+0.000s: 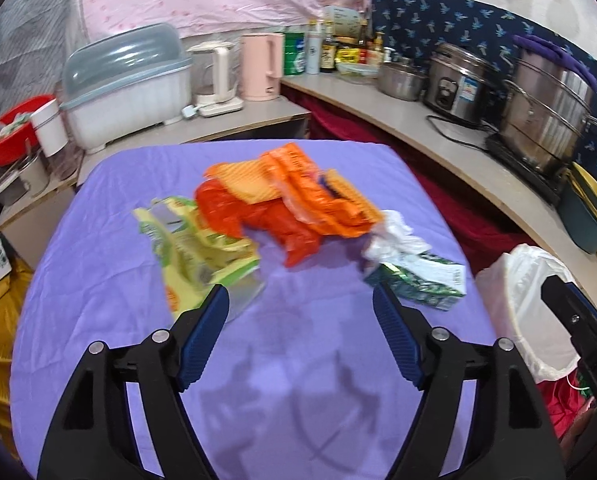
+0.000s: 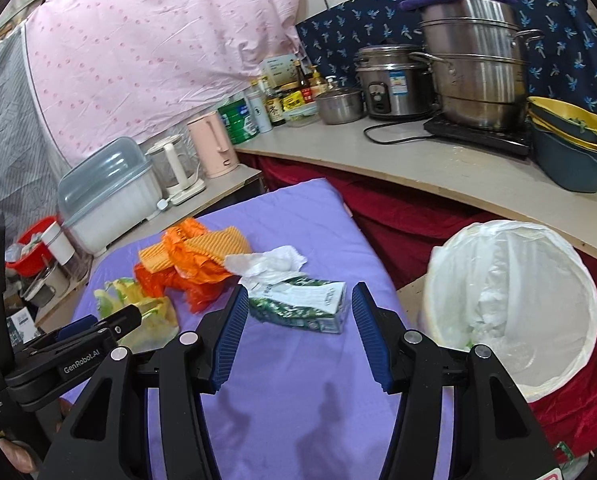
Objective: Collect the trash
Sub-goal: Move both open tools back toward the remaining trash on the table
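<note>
Trash lies in a heap on the purple-clothed table (image 1: 98, 288): orange plastic bags (image 1: 290, 200), a yellow-green wrapper (image 1: 194, 248), a crumpled white tissue (image 1: 394, 236) and a green-and-white carton (image 1: 422, 280). My left gripper (image 1: 298, 292) hovers open before the pile, its left fingertip over the wrapper's edge, nothing between the pads. My right gripper (image 2: 300, 292) is open just short of the carton (image 2: 298, 304), which lies on the cloth beyond the fingertips. A bin with a white liner (image 2: 510, 300) stands off the table's right side.
A curved counter (image 2: 418, 160) behind carries a tall steel steamer pot (image 2: 474, 60), a rice cooker (image 2: 390, 80), bottles and stacked bowls (image 2: 574, 140). At the back left stand a lidded plastic box (image 1: 126, 84), two kettles and a red basket (image 1: 14, 128). Red cloth hangs below the counter.
</note>
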